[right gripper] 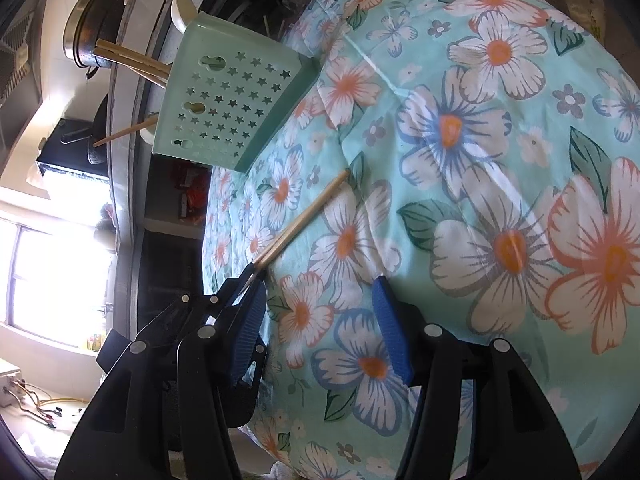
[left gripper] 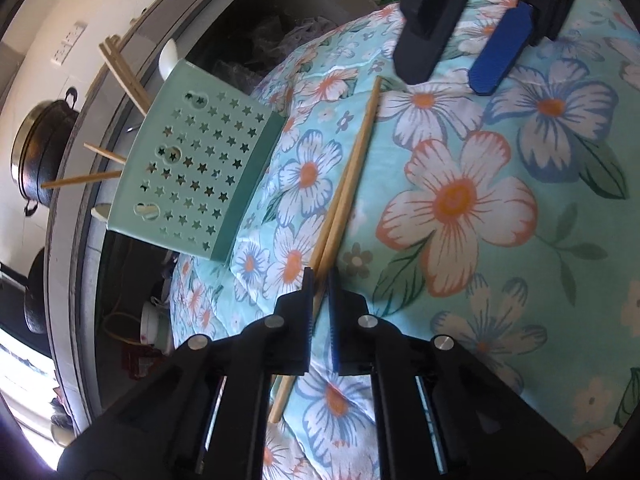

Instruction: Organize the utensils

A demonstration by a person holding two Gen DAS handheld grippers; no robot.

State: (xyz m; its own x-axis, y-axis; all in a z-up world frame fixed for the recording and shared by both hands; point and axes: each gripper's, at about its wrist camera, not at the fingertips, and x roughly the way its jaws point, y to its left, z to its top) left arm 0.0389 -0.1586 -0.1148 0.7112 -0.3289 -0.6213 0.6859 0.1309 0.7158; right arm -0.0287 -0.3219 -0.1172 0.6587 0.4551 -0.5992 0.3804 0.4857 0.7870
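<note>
At the left stands the utensil holder (left gripper: 192,160), a pale green plastic caddy with star-shaped holes, at the edge of the flowered cloth (left gripper: 500,240). A few chopsticks (left gripper: 124,76) and a white spoon (left gripper: 168,60) already stick out of its top, pointing away to the left

Just right of it is the pair of chopsticks (left gripper: 352,168), 2 thin pale wooden sticks side by side. Their long axis runs from the left hand-held gripper (left gripper: 320,312) up and away across the cloth, the far tip ending near the right hand-held gripper (left gripper: 452,60). The left one is clamped on them close to the near end, with a short stub showing behind the jaws. Whether the far part rests on the cloth or floats just above it I cannot tell

They look light, stiff and smooth, so the 2 could slide or scissor apart in the pads. A hold this near the end probably lets the long free part swing; gripping both squarely across their width seems wise

The right hand-held gripper stands apart and holds nothing, hovering over the cloth, its blue pads (right gripper: 392,332) well separated
</note>
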